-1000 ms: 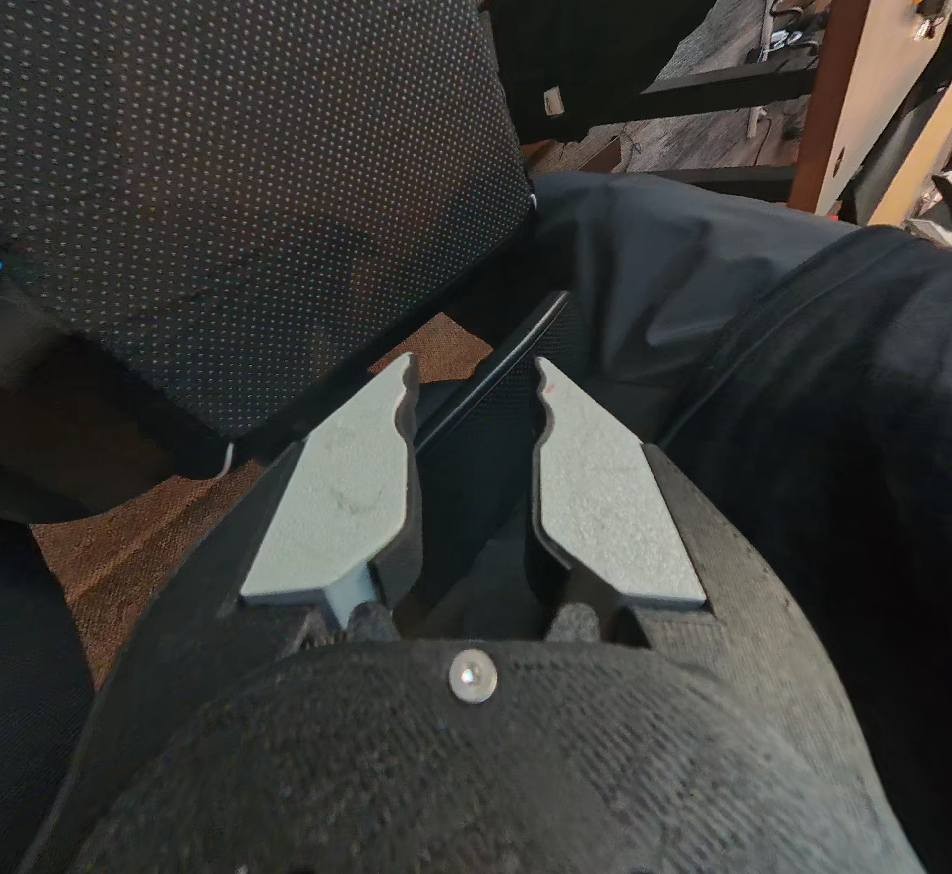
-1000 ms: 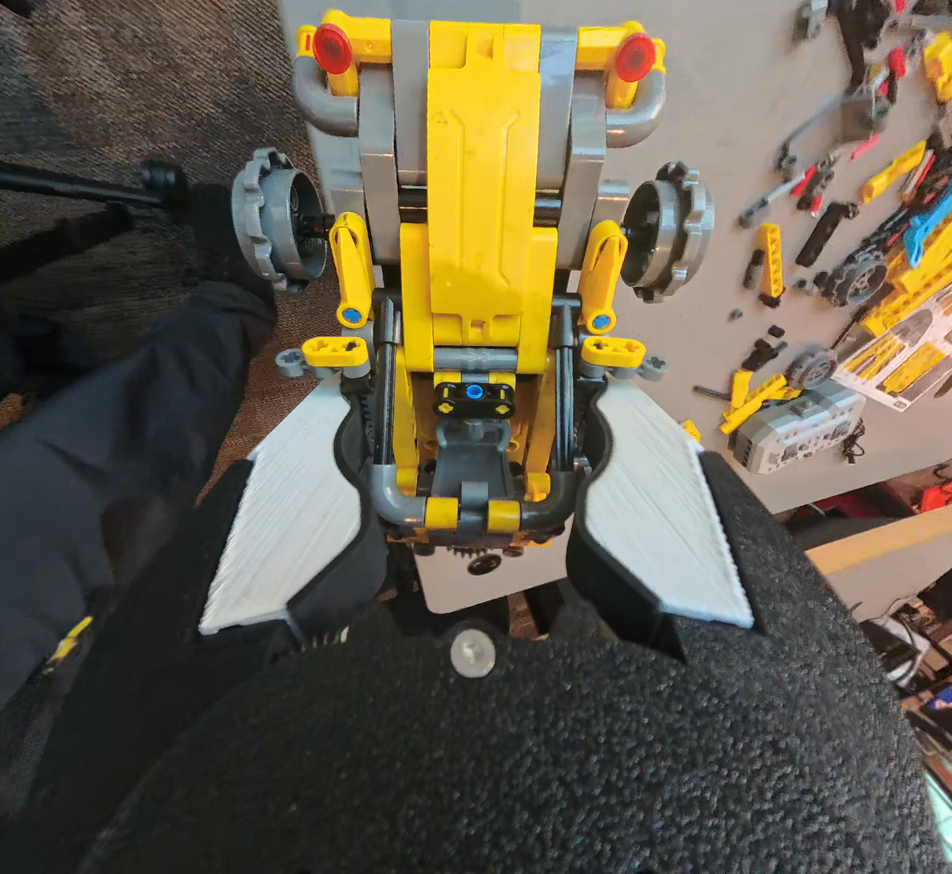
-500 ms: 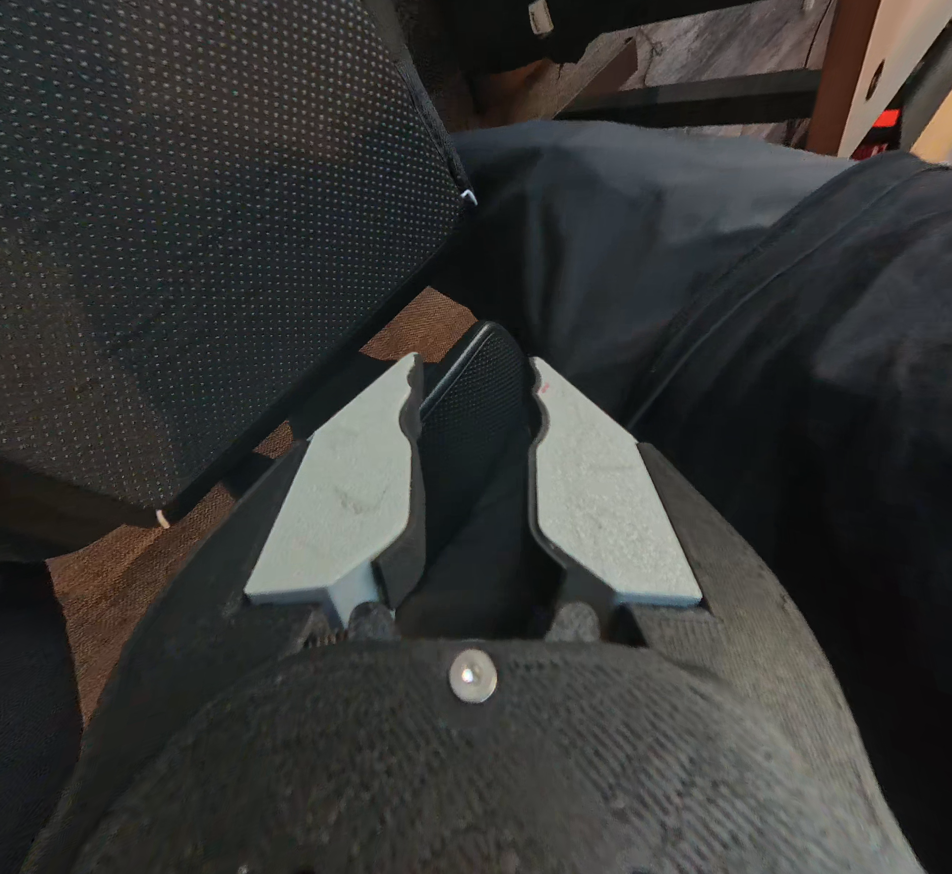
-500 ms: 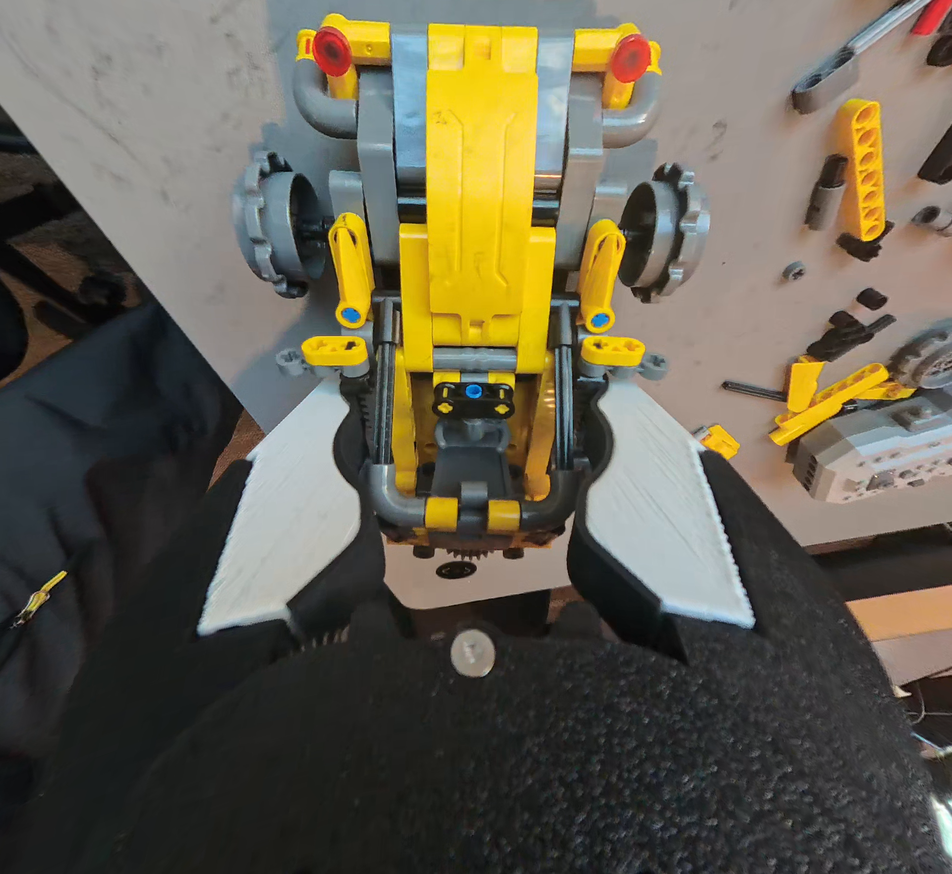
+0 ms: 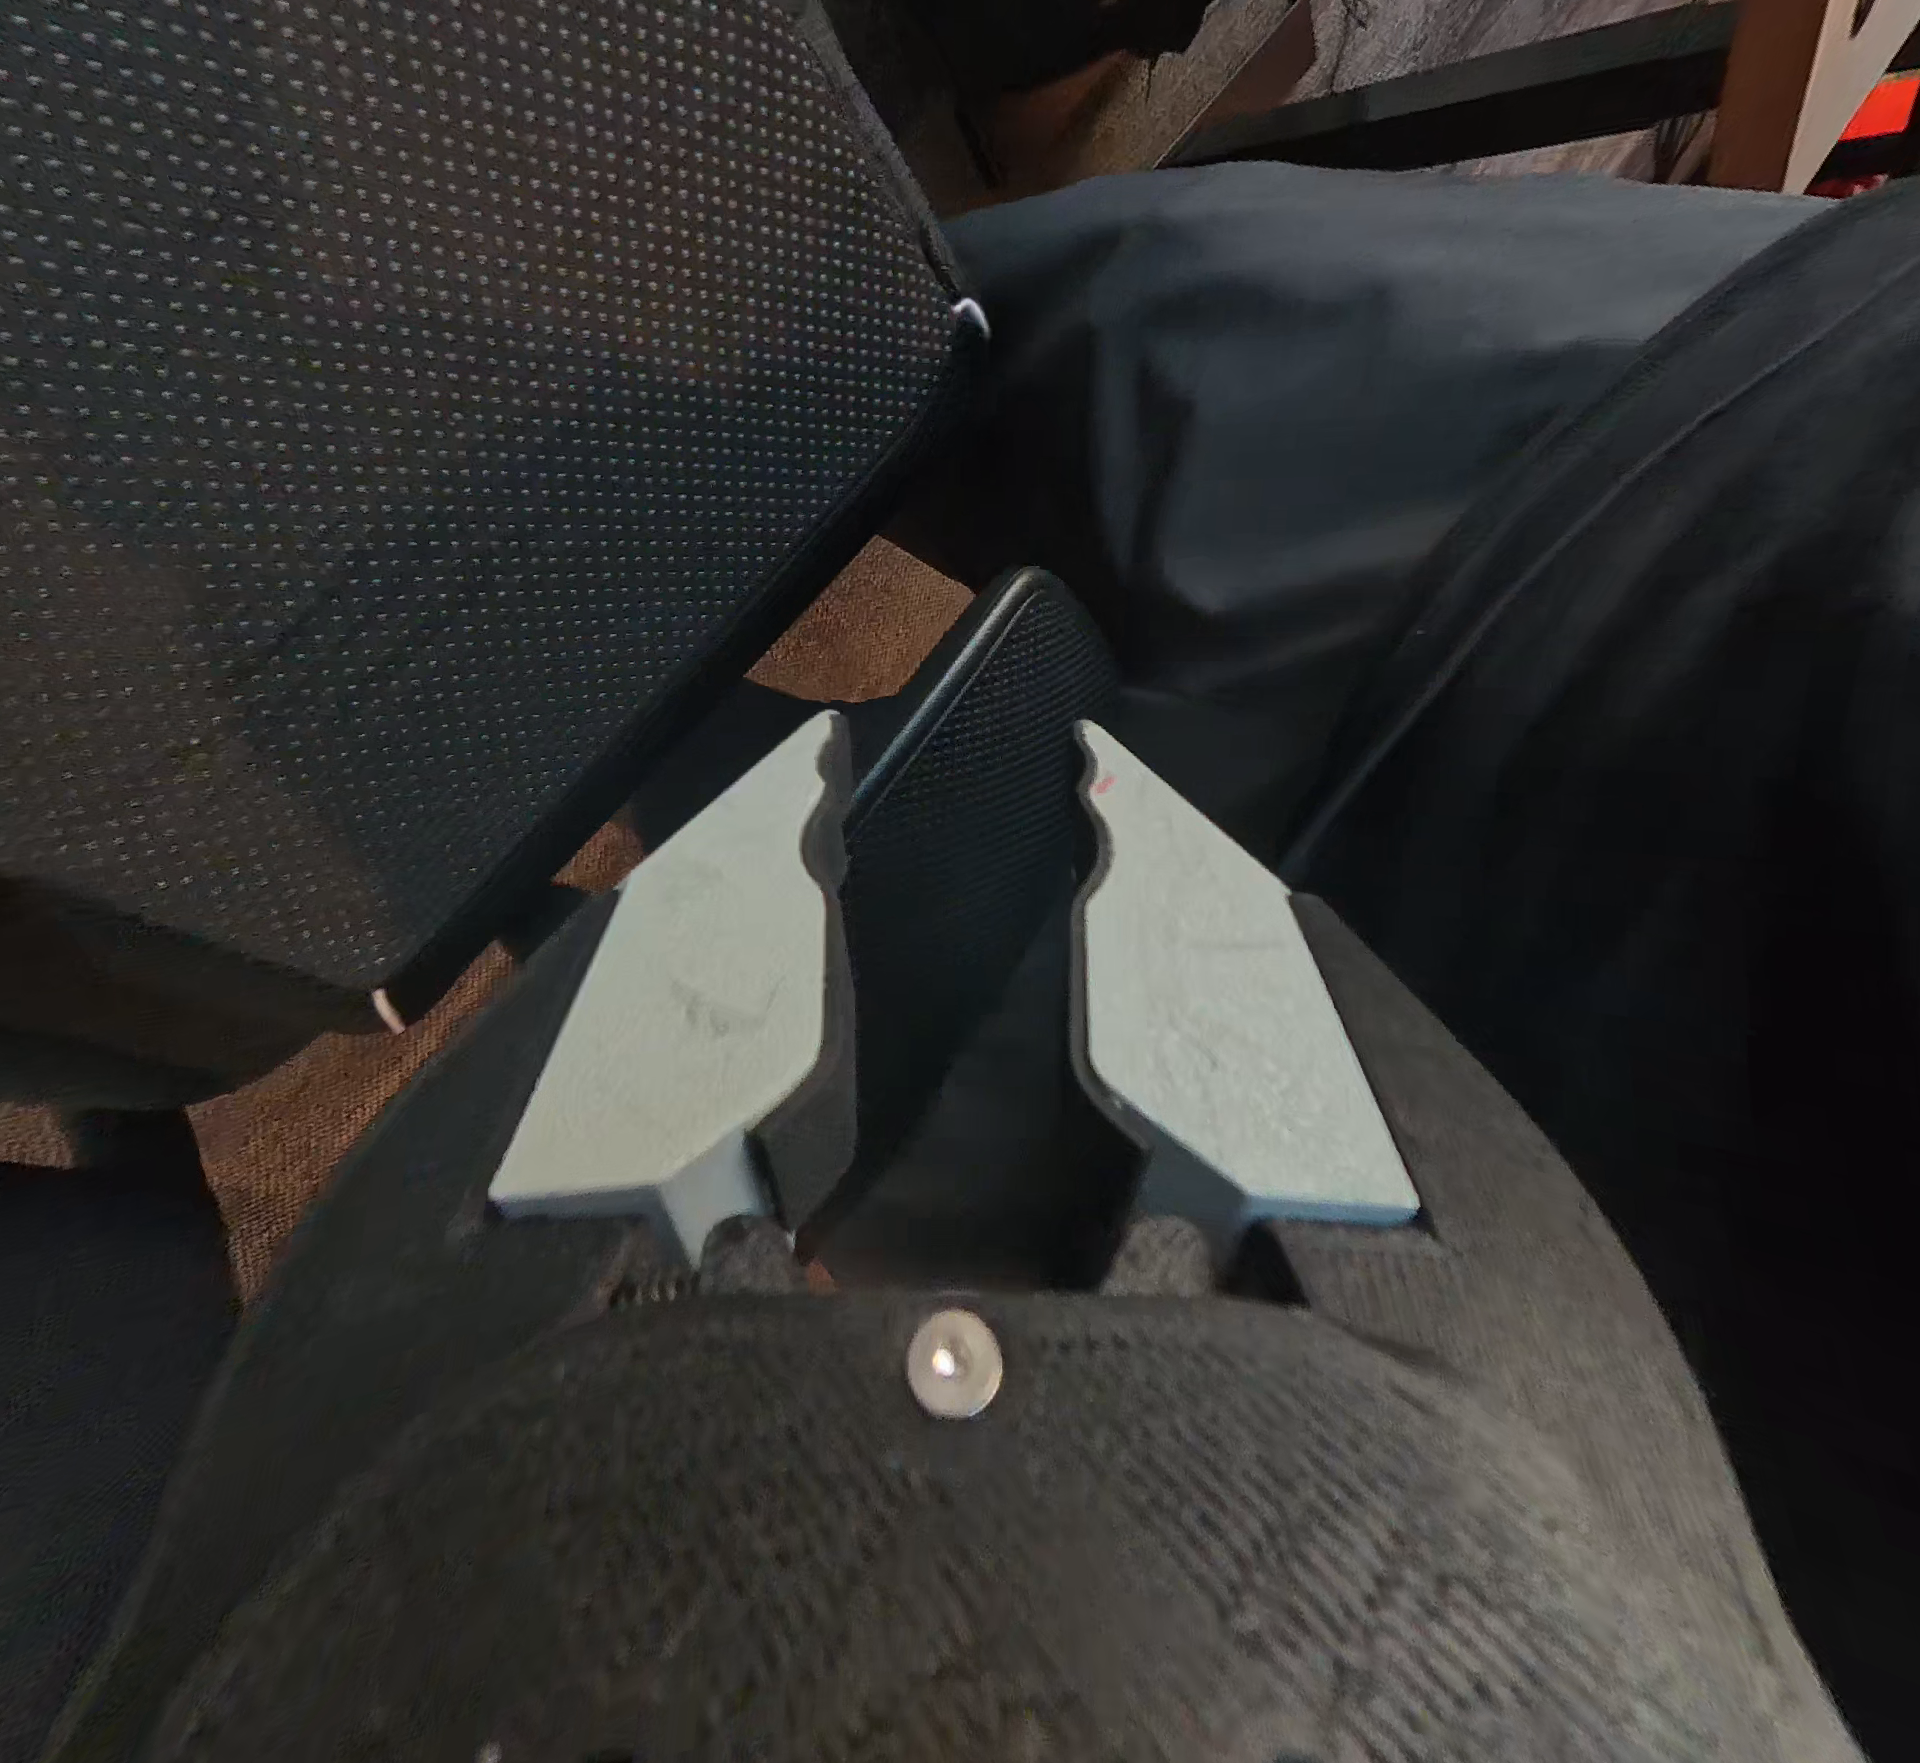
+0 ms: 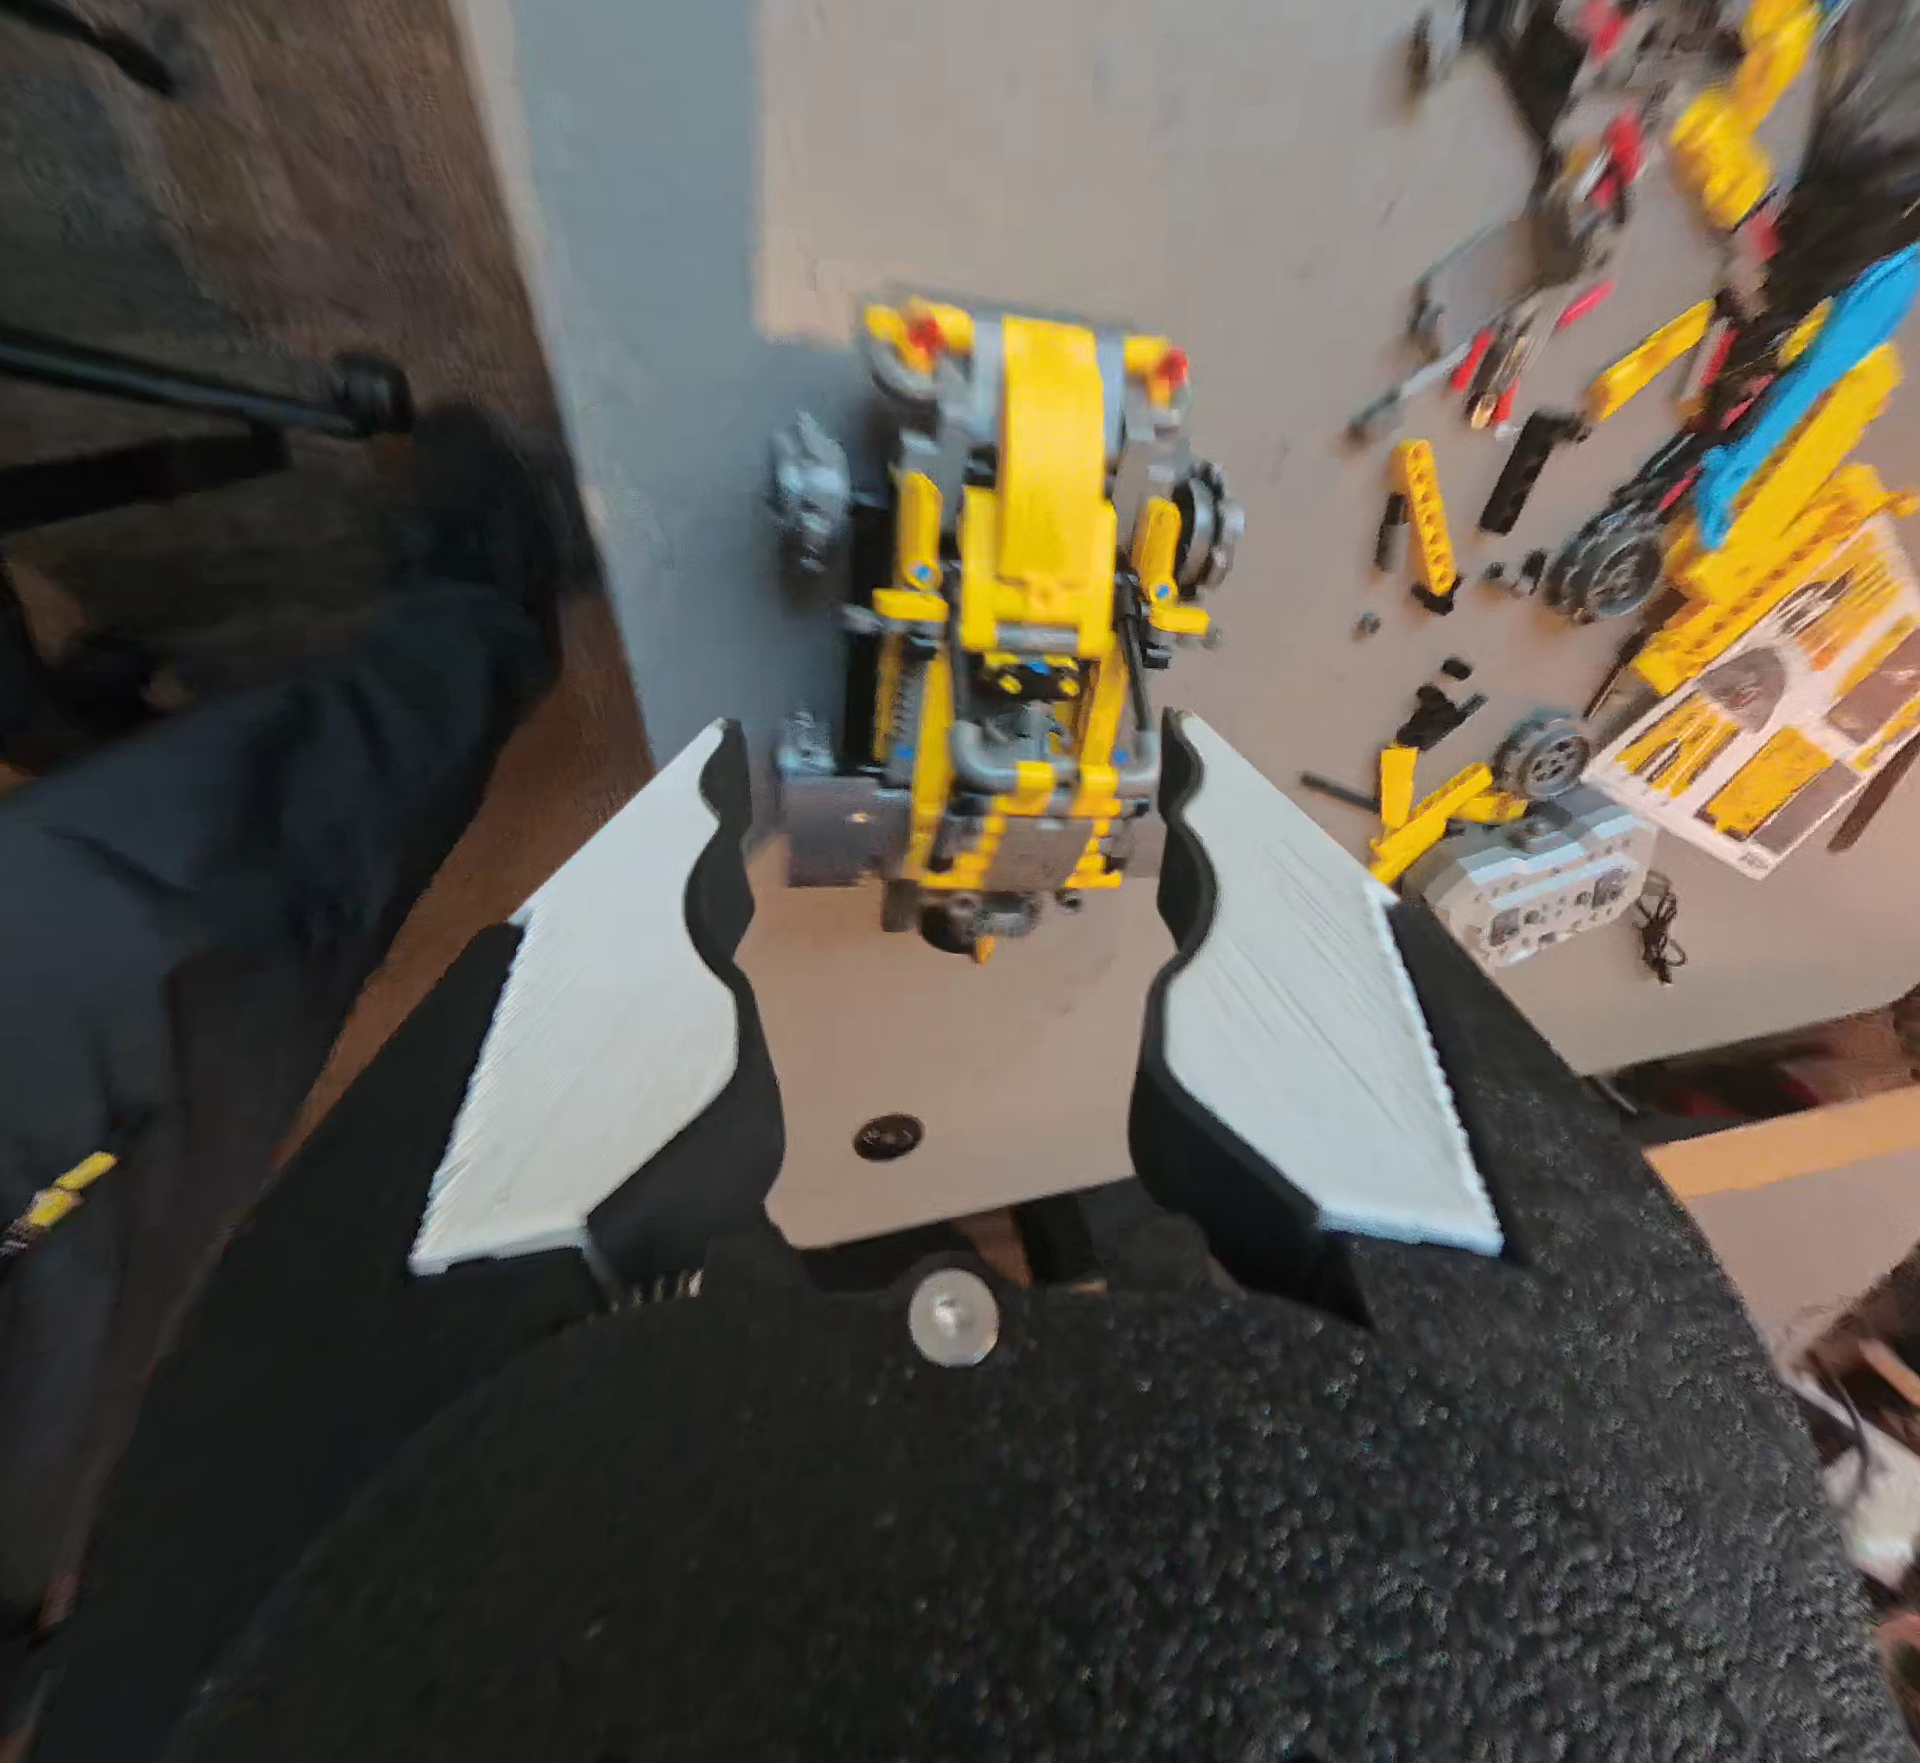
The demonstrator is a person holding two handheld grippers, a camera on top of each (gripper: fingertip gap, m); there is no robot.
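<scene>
In the right wrist view a yellow and grey brick-built vehicle model (image 6: 1029,570) sits on the pale grey table (image 6: 1039,103) near its left edge. My right gripper (image 6: 951,726) is open and empty, with its white fingers just short of the model's near end and not touching it. The view is blurred. In the left wrist view my left gripper (image 5: 956,737) is open and empty, held low beside a person's dark trousers (image 5: 1351,414). A black textured chair armrest (image 5: 1018,653) shows between and beyond its fingers, not gripped.
Loose yellow, black, red and blue bricks (image 6: 1714,103), a grey wheel (image 6: 1610,560), a grey motor block (image 6: 1538,872) and a printed leaflet (image 6: 1766,726) lie right of the model. A black mesh chair seat (image 5: 416,363) fills the upper left over brown carpet (image 5: 862,612). A dark chair base (image 6: 208,394) stands left of the table. Tip to tip, the grippers are about 60 cm apart. My right tips are roughly 25 cm from the grey wheel (image 6: 1610,560).
My right gripper has opened, let go of the model, which now rests on the table, and drawn back from it. My left gripper has shifted slightly beside the chair and stays open.
</scene>
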